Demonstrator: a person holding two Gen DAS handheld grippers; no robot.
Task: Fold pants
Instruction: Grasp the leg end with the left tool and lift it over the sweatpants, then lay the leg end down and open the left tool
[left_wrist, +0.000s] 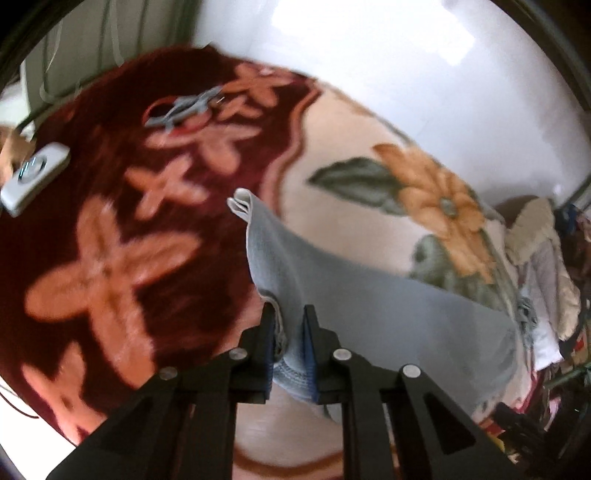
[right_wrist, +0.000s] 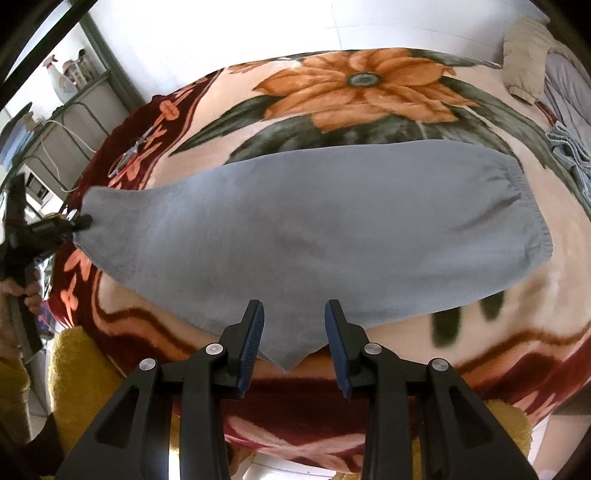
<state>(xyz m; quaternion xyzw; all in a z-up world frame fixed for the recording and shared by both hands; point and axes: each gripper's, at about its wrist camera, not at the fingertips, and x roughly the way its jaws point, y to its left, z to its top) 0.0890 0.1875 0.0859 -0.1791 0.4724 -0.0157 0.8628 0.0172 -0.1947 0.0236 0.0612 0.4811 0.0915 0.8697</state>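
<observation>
Grey pants (right_wrist: 317, 236) lie folded lengthwise on a floral blanket (right_wrist: 362, 85), waistband to the right, leg ends to the left. My left gripper (left_wrist: 290, 332) is shut on the leg-end fabric (left_wrist: 332, 295) and lifts it off the blanket; it also shows at the far left of the right wrist view (right_wrist: 79, 223). My right gripper (right_wrist: 294, 332) is open just above the near edge of the pants, with the crotch corner (right_wrist: 290, 363) between its jaws, not gripped.
A white remote-like device (left_wrist: 33, 177) and a grey clip (left_wrist: 181, 109) lie on the blanket's dark red part. Clothes are piled at the right (left_wrist: 543, 266). A shelf with bottles (right_wrist: 70, 81) stands at the left. A yellow towel (right_wrist: 85, 387) hangs at the near edge.
</observation>
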